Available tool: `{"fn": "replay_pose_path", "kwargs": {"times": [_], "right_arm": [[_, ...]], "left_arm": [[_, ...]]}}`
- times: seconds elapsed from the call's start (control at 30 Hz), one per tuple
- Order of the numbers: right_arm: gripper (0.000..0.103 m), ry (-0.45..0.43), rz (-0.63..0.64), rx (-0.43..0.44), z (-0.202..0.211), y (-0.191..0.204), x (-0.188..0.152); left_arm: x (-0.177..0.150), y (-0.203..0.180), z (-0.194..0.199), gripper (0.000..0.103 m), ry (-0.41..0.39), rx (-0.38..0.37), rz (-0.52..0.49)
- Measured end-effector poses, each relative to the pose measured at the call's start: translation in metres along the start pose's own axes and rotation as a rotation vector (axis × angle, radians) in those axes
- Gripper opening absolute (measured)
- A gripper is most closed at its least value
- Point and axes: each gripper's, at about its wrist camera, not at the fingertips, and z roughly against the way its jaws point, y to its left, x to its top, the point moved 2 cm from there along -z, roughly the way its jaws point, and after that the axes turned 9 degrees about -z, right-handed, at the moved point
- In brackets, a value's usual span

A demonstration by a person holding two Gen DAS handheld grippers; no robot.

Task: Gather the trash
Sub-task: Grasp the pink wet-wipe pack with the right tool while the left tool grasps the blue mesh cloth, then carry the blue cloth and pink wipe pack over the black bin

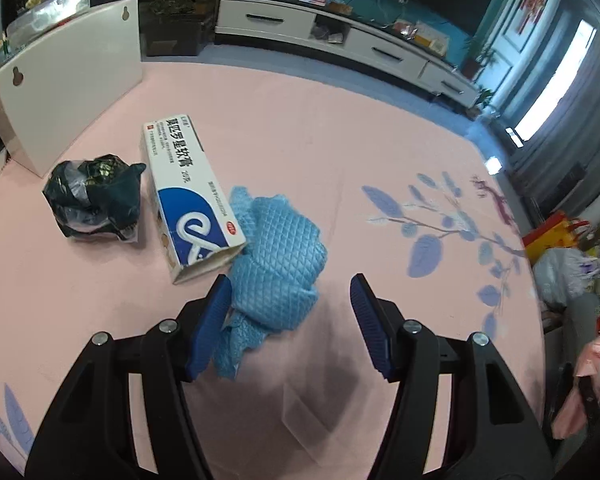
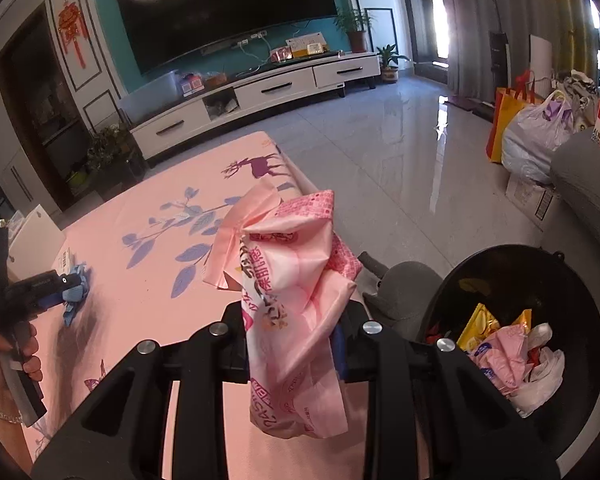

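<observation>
Cataloguing the trash round at this moment, gripper by gripper.

Item 1: the right gripper is pinching a crumpled pink wrapper between its fingers, the wrapper sticking out ahead of the fingertips and hanging loose below them. The black bin is sitting to the right of and below this gripper, already holding pink, yellow and white scraps. Risk: the wrapper is bulky and slack, so it may be catching the rim or drifting outside the bin if it is let go before the fingers are over the opening.

Item 2: the left gripper is hanging with its fingers spread wide, holding nothing. The blue quilted cloth is lying bunched on the pink tablecloth, partly between the fingers and touching the left pad. Risk: closing from this offset may be nipping only a fold, so the cloth could be slipping free on the lift.

Item 3: the ointment box is lying just ahead and to the left of that gripper, touching the cloth. Risk: pulling the cloth may be dragging the box along.

Item 4: the dark crumpled bag is lying farther left, beside the box and apart from the cloth.
</observation>
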Motion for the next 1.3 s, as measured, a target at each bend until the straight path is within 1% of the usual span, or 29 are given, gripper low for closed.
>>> {"fn": "replay_pose_path", "kwargs": {"times": [0.13,0.17,0.2,0.27,0.3,0.33,0.37,0.4,0.5,0.53,0.63,0.7,0.8,0.83,0.97,1.03,1.2,1.3], "right_arm": [[0.030,-0.017,-0.024,0.022,0.006,-0.005,0.002],[0.030,-0.024,-0.035,0.025,0.008,-0.007,0.003],[0.030,-0.029,-0.041,0.023,0.010,-0.009,0.004],[0.030,-0.038,-0.048,0.020,0.014,-0.012,0.006],[0.030,-0.042,-0.051,0.020,0.015,-0.014,0.006],[0.030,-0.046,-0.058,0.022,0.016,-0.015,0.007],[0.030,-0.049,-0.064,0.025,0.018,-0.017,0.008],[0.030,-0.052,-0.067,0.024,0.019,-0.018,0.009],[0.030,-0.064,-0.071,0.014,0.024,-0.021,0.010],[0.030,-0.067,-0.073,0.014,0.026,-0.023,0.011],[0.030,-0.084,-0.076,0.012,0.034,-0.025,0.014],[0.030,-0.097,-0.071,0.001,0.040,-0.027,0.015],[0.030,-0.116,-0.081,-0.005,0.048,-0.032,0.018],[0.030,-0.118,-0.085,-0.005,0.050,-0.035,0.018],[0.030,-0.145,-0.101,-0.019,0.064,-0.043,0.020],[0.030,-0.164,-0.111,-0.030,0.074,-0.049,0.023],[0.031,-0.208,-0.139,-0.072,0.096,-0.071,0.027],[0.031,-0.226,-0.168,-0.109,0.107,-0.088,0.028]], "left_arm": [[0.001,-0.001,-0.009,0.061,0.015,0.049,-0.001],[0.001,0.000,-0.009,0.056,0.017,0.057,0.004],[0.001,0.002,-0.010,0.048,0.019,0.068,0.012],[0.000,0.005,-0.009,0.045,0.018,0.075,0.021],[-0.001,0.006,-0.008,0.039,0.014,0.073,0.024],[-0.001,0.006,-0.006,0.037,0.010,0.072,0.025],[-0.002,0.006,-0.002,0.030,0.004,0.070,0.026],[-0.002,0.006,0.000,0.028,0.000,0.070,0.026],[-0.007,-0.003,0.015,0.027,-0.017,0.040,0.023],[-0.009,-0.010,0.026,0.026,-0.034,0.034,0.013],[-0.016,-0.034,0.055,0.026,-0.091,0.027,-0.038],[-0.021,-0.053,0.073,0.026,-0.113,0.022,-0.079],[-0.032,-0.084,0.104,0.027,-0.167,-0.019,-0.127],[-0.037,-0.099,0.117,0.027,-0.187,-0.043,-0.147],[-0.055,-0.141,0.147,0.027,-0.228,-0.121,-0.216],[-0.065,-0.169,0.158,0.027,-0.251,-0.151,-0.259],[-0.086,-0.222,0.175,0.027,-0.269,-0.260,-0.332],[-0.099,-0.253,0.177,0.027,-0.258,-0.341,-0.371]]}}
